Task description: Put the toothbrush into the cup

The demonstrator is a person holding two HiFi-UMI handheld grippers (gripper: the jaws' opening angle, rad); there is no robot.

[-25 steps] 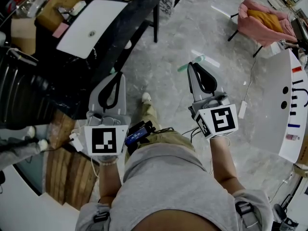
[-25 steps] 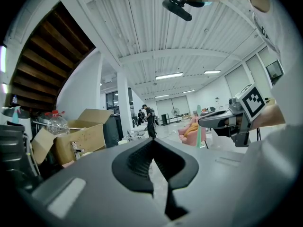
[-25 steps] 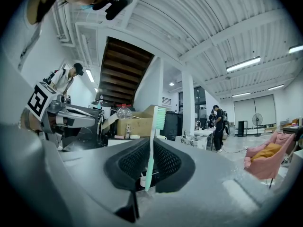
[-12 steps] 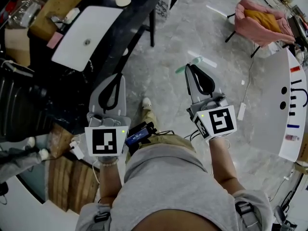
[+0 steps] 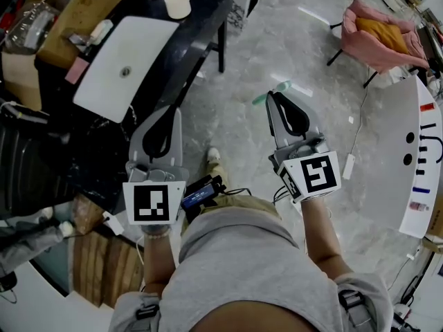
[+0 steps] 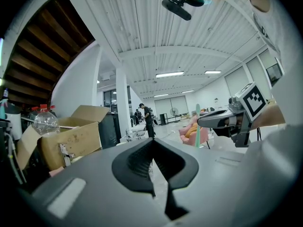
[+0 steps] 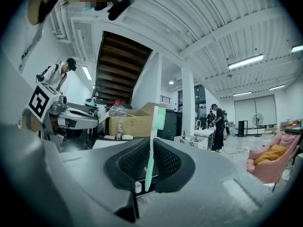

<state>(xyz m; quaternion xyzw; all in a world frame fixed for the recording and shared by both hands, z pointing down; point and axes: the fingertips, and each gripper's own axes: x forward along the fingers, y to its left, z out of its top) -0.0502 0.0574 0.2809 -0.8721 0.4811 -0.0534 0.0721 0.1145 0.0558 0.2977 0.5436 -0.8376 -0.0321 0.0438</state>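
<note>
My right gripper is shut on a mint-green toothbrush, held in the air over the grey floor. In the right gripper view the toothbrush stands upright between the jaws, bristles on top. A white cup stands at the far end of the black table, apart from both grippers. My left gripper hovers near that table's edge, shut with nothing in it. From the left gripper view its own jaws meet, and the right gripper with the toothbrush shows off to the right.
A white rectangular board and a cardboard box lie on the black table. A pink chair stands at the far right, a white curved table beside it. Wooden steps lie at lower left. People stand far back.
The black table, board and cup have slid lower and rightward in the head view. Both grippers hold the same pose, the right one still shut on the toothbrush.
</note>
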